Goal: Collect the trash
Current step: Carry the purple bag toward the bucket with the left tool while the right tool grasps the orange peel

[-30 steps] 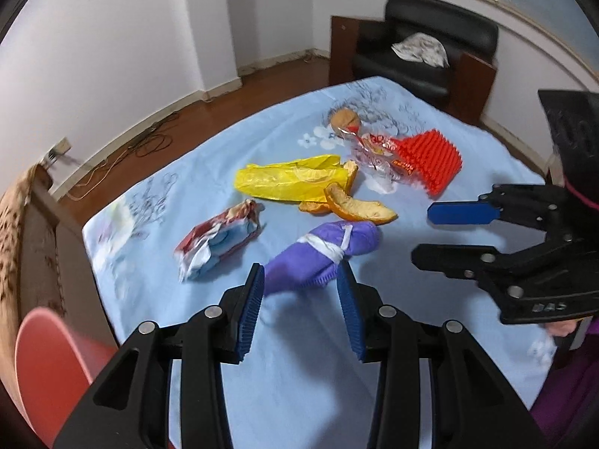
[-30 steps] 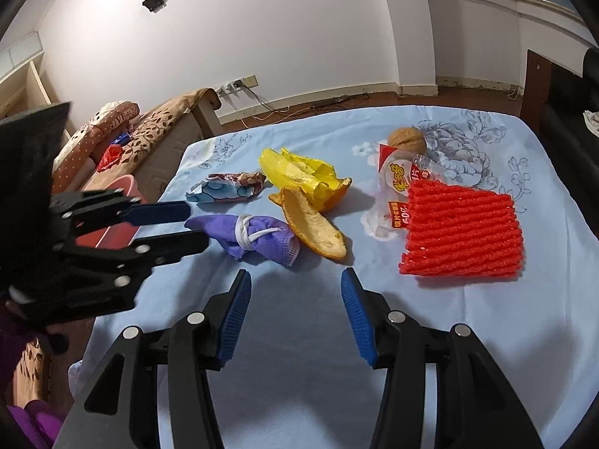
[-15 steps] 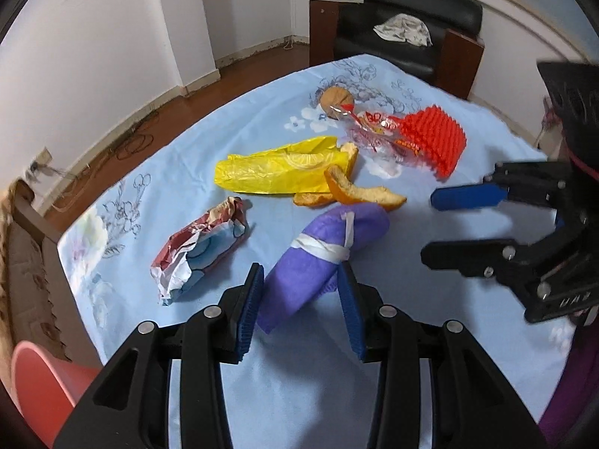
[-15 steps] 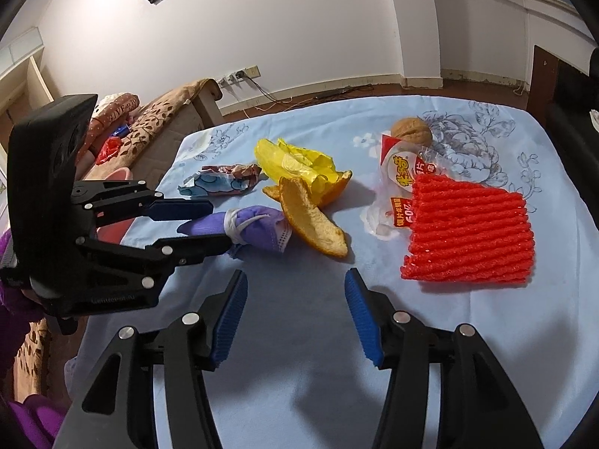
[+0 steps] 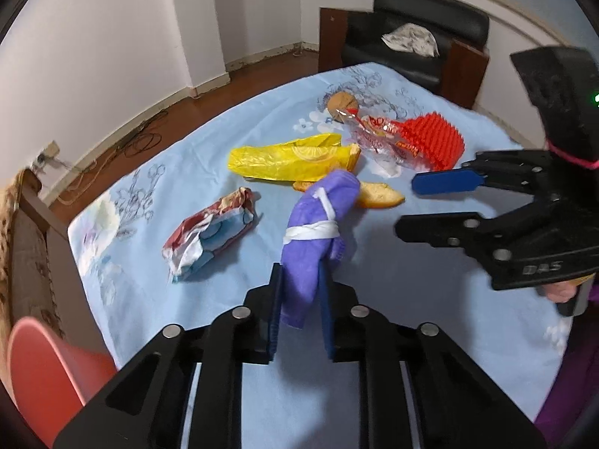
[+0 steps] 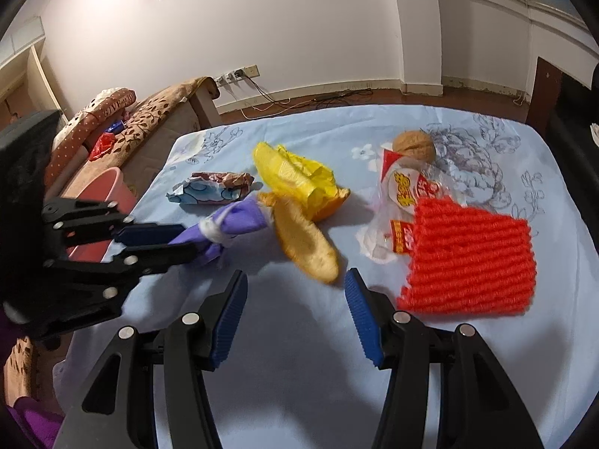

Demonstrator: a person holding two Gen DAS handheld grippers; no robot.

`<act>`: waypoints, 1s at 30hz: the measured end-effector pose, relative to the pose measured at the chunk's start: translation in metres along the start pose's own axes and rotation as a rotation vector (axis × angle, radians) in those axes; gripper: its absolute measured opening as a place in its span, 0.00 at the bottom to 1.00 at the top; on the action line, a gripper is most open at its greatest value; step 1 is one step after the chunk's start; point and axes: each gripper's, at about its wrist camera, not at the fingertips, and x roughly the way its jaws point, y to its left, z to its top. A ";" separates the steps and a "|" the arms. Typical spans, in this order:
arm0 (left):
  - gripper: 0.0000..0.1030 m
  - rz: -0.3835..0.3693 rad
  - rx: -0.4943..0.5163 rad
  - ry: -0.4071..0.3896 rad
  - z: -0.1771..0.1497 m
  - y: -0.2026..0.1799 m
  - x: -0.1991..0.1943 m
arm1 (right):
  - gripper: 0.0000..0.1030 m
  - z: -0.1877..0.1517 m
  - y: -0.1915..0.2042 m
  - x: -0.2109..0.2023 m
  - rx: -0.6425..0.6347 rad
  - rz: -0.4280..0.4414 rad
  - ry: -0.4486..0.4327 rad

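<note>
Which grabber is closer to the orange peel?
The right. The right gripper is open just in front of the orange peel, not touching it. The left gripper is off to the side, and has just closed on the purple mask.

Two peels point(image 6: 305, 245), one walnut point(image 6: 413, 146)

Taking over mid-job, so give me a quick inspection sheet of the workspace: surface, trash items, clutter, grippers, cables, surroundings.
Surface: blue floral sheet, wrinkled.
Job's things: purple bundle tied with white band; yellow bag; orange peel; crumpled wrapper; clear snack bag; walnut; red foam netting; pink bin beside the sheet.
Clutter: nothing seen.
Grippers: left gripper just closed on the purple bundle; right gripper open, empty.
Cables: on floor by wall socket.
Surroundings: black armchair, brown sofa.
</note>
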 end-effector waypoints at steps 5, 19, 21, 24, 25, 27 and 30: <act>0.17 -0.052 -0.136 -0.021 -0.011 0.004 -0.019 | 0.52 0.009 0.008 0.010 -0.030 -0.019 -0.004; 0.17 -0.034 -0.425 -0.103 -0.037 0.014 -0.060 | 0.20 0.014 0.006 0.027 0.004 -0.087 0.021; 0.17 -0.010 -0.435 -0.116 -0.041 0.015 -0.068 | 0.18 0.011 0.007 0.019 0.017 -0.079 0.014; 0.17 0.012 -0.465 -0.132 -0.044 0.015 -0.075 | 0.17 0.006 0.013 0.006 0.023 -0.058 -0.003; 0.17 0.017 -0.477 -0.135 -0.045 0.016 -0.077 | 0.06 0.005 0.015 0.002 0.022 -0.053 -0.007; 0.17 0.033 -0.498 -0.142 -0.048 0.019 -0.081 | 0.04 0.002 0.022 -0.004 0.023 -0.041 -0.008; 0.17 0.049 -0.520 -0.159 -0.051 0.022 -0.087 | 0.00 -0.001 0.031 -0.013 0.019 -0.023 -0.018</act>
